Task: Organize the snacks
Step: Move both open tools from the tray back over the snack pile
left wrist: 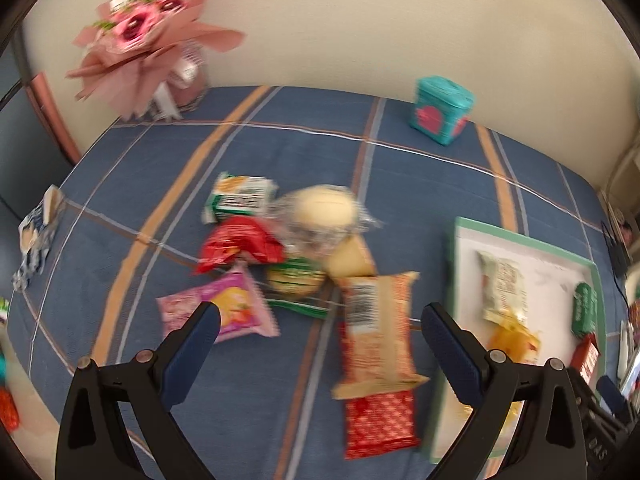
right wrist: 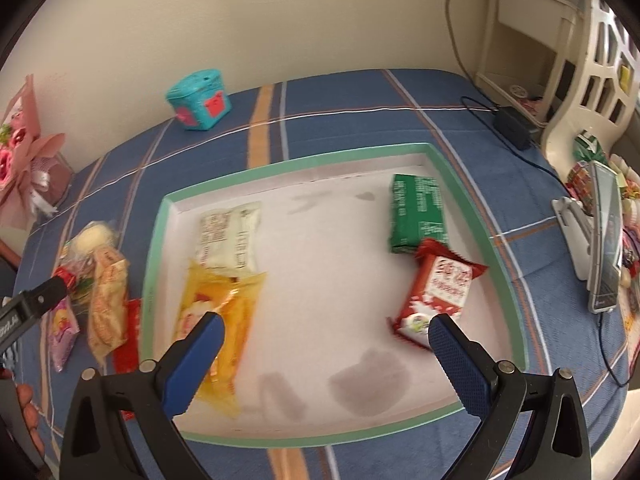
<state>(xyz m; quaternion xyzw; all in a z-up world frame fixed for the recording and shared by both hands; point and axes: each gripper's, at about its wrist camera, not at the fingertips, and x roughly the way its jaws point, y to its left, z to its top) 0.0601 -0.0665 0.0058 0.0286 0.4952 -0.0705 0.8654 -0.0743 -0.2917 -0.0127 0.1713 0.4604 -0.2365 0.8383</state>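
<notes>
We're looking at a bedspread (left wrist: 280, 152) with a loose pile of snacks (left wrist: 296, 256) sitting mid-bed and a tray (right wrist: 496, 240) lying just to the right of it. Inside the tray, we're seeing two packets (right wrist: 224, 264) overlapping along the left side, and two more (right wrist: 424, 248) touching each other near the right wall. A small box (left wrist: 440, 110) is sitting behind everything, near the wall, and a bouquet (left wrist: 148, 36) is standing in the far left corner. A phone on a stand (right wrist: 604, 240) is sitting off the tray's right side.
</notes>
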